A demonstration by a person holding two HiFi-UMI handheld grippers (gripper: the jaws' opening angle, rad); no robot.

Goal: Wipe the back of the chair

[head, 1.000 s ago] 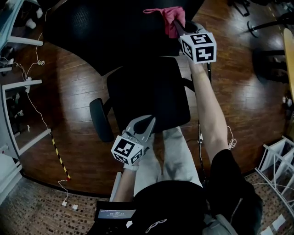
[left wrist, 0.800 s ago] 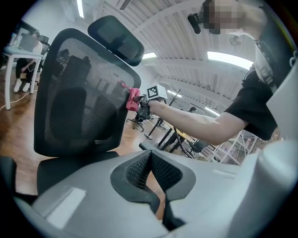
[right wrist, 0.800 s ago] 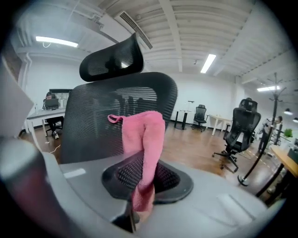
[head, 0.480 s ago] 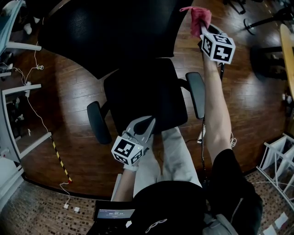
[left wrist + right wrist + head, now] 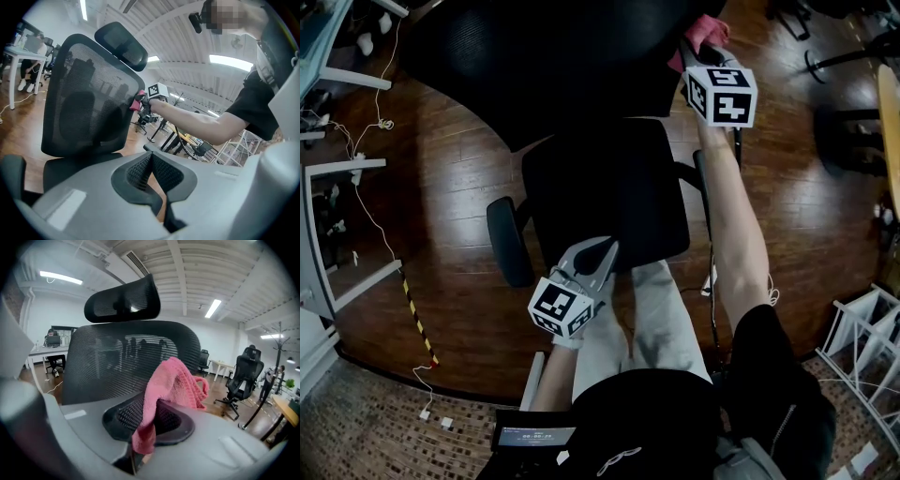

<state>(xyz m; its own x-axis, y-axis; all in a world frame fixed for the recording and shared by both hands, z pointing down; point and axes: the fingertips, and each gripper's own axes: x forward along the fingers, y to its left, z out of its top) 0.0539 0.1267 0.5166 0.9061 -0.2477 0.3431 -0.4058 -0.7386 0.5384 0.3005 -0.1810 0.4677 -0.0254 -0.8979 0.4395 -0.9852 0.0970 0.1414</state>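
Black mesh chair back [image 5: 553, 66] rises beyond the seat [image 5: 609, 187]. At its right edge, the right tongs [image 5: 146, 416] clamp a pink cloth [image 5: 174, 380]. The left tongs [image 5: 151, 161], closed and empty, hover near the seat's front.

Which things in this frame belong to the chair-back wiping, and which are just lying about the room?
In the job: mesh chair back; pink cloth, clamped in the right gripper.
Lying about: floor cables; white rack; second office chair.
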